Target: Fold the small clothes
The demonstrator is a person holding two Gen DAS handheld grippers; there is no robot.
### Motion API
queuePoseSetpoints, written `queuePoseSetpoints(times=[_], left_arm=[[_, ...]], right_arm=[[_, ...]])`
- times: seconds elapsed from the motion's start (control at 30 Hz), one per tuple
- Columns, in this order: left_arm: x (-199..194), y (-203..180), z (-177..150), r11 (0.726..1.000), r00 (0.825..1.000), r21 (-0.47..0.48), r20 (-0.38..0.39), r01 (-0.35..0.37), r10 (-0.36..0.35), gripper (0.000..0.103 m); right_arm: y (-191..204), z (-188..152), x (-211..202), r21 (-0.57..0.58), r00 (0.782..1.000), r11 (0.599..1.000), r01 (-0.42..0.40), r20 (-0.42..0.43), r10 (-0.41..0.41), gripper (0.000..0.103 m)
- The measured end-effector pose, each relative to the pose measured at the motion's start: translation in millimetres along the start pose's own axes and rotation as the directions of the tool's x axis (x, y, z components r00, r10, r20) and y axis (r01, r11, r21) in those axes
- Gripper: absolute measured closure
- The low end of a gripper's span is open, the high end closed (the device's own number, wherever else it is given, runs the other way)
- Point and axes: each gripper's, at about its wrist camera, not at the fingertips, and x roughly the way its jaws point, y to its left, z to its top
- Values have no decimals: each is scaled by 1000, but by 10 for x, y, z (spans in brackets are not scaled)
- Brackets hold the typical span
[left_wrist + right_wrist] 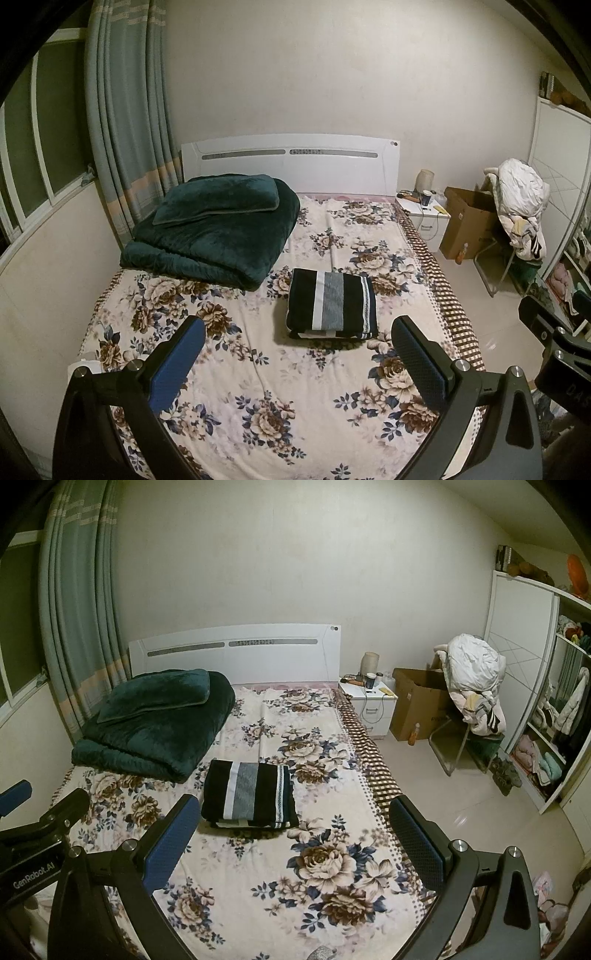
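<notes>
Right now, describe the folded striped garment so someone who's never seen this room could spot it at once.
Start from the bed with the floral sheet and white headboard. A bulky dark green quilt is stacked at the head end by the curtain. The garment lies nearer the foot, a flat rectangle apart from the quilt, and alone carries black, white and grey stripes.

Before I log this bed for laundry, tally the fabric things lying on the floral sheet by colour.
Dark green: 2, folded blanket and pillow on it
Black with grey and white stripes: 1, folded garment
Total: 3
</notes>
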Motion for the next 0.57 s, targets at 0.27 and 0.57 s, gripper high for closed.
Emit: queuePoseSetpoints(times=[0.27,0.57], left_arm=[[0,-4,-7,1000,1000,-1,-1,-1,1,0],[-43,-23,32,1000,1000,-1,3,-2,2,0]], right_arm=[[10,-15,-3,0,1000,1000,0,-1,0,0],[15,-39,-10,3,1000,1000,3,2,-3,0]])
